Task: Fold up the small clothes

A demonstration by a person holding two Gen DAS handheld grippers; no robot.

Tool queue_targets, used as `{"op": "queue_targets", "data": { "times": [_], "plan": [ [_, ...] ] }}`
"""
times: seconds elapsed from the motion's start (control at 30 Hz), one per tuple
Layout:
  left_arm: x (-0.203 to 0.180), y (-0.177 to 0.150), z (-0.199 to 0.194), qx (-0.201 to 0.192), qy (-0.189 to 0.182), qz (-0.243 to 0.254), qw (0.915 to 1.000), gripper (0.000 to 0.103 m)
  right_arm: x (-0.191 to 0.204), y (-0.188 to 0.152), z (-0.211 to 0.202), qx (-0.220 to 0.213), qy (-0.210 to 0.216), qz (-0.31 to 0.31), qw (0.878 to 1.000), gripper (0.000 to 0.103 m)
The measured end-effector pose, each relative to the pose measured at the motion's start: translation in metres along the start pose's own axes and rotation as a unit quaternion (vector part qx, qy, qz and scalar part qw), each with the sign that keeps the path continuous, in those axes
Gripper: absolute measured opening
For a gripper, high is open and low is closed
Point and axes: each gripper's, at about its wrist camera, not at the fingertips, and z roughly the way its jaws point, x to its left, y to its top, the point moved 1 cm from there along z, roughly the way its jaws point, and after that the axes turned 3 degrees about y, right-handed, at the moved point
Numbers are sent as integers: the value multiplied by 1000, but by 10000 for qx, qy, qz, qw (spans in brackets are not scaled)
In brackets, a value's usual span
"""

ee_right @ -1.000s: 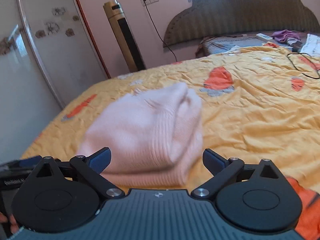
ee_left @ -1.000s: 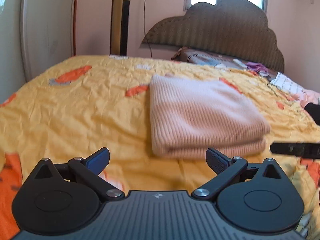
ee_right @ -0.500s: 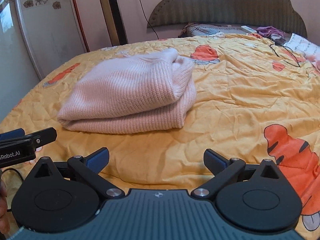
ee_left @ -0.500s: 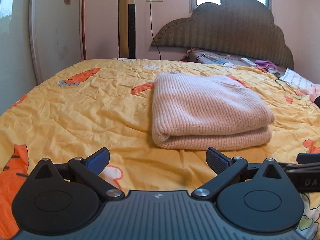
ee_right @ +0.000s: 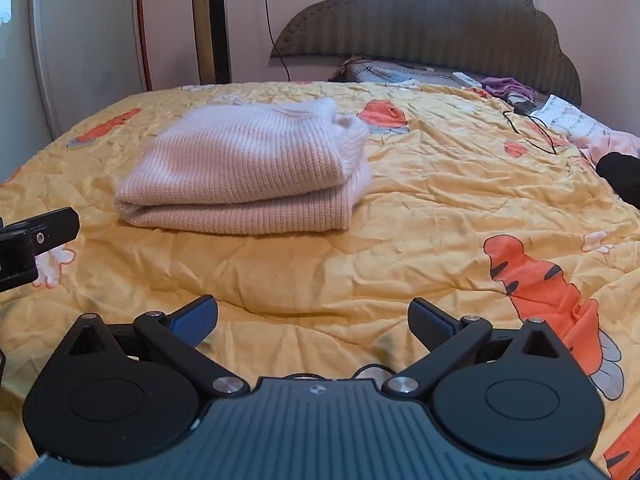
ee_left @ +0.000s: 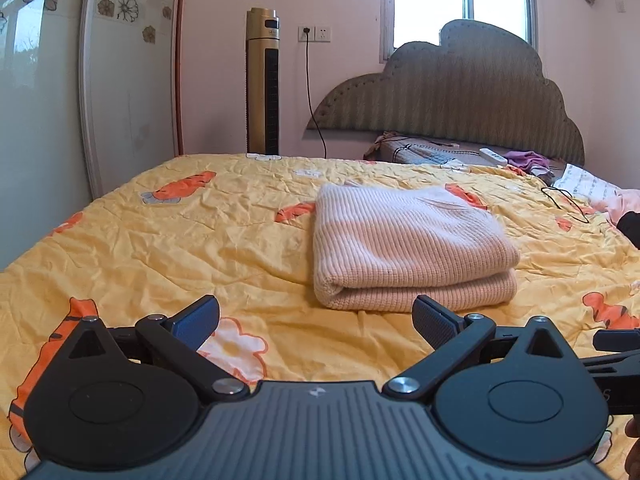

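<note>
A pink knitted sweater (ee_left: 408, 248) lies folded in a neat stack on the yellow bedspread (ee_left: 160, 256). It also shows in the right wrist view (ee_right: 248, 172), left of centre. My left gripper (ee_left: 316, 320) is open and empty, a short way in front of the sweater's near edge. My right gripper (ee_right: 312, 324) is open and empty, further back from the sweater and to its right. Part of the left gripper (ee_right: 36, 236) shows at the left edge of the right wrist view.
The bed has a grey headboard (ee_left: 460, 100) at the far end. A black cable (ee_right: 532, 128), a white remote (ee_left: 492, 156), purple cloth (ee_left: 524, 160) and other clothes (ee_right: 616, 148) lie at the far right. A tower fan (ee_left: 262, 80) stands by the wall.
Both grippers have drawn back from the folded sweater and risen, so it looks smaller and further away. The sweater has not moved. Both stay open.
</note>
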Motion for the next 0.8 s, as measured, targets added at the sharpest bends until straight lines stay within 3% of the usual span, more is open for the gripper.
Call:
{"op": "queue_targets", "data": {
  "times": [0.17, 0.5, 0.8],
  "plan": [
    [-4, -1, 6, 136, -21, 132, 9998, 103, 4, 3, -5, -147, 14, -9, 9999, 103],
    [-15, 1, 6, 100, -121, 288, 9995, 103, -1, 0, 0, -32, -32, -54, 10000, 103],
    [-11, 1, 9, 161, -115, 212, 9996, 103, -6, 4, 0, -79, -34, -34, 10000, 103]
  ]
}}
